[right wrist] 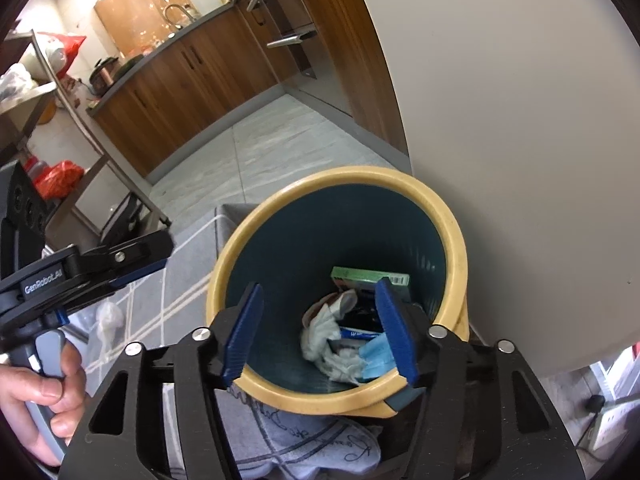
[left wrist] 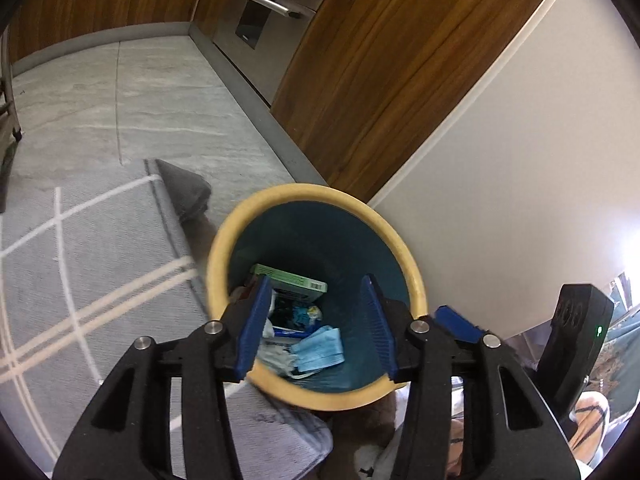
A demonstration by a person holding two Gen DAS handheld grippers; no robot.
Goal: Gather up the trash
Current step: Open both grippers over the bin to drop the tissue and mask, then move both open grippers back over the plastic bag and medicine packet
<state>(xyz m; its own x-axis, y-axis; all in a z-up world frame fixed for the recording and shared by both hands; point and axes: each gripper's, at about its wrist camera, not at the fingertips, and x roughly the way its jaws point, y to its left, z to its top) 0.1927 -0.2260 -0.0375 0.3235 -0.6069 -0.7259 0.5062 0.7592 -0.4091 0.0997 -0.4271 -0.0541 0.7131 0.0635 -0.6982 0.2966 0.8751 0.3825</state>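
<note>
Both claws hang over the mouth of a round bin [left wrist: 416, 280] with a yellow rim and dark teal inside, which stands on the floor beside a white wall [left wrist: 520, 160] and at the corner of a grey rug [left wrist: 80, 260] with white lines.

The left claw [left wrist: 318, 320] is released, its blue pads [left wrist: 254, 328] spread apart with nothing between them, only the bin's inside showing through the gap. The right claw [right wrist: 320, 332] is likewise released and empty, its blue pads [right wrist: 394, 332] apart above the near rim.

The trash lies at the bottom of the bin: a green box [left wrist: 292, 280] at the far side, a blue face mask [left wrist: 320, 350] nearer, crumpled white tissue [right wrist: 332, 344] beside it, and some dark scraps I cannot make out.

In the right wrist view, a hand [right wrist: 36, 396] grips the grey handle of the left tool. Wooden kitchen cabinets [left wrist: 380, 80] and a steel oven [left wrist: 272, 4] stand beyond the tiled floor.
</note>
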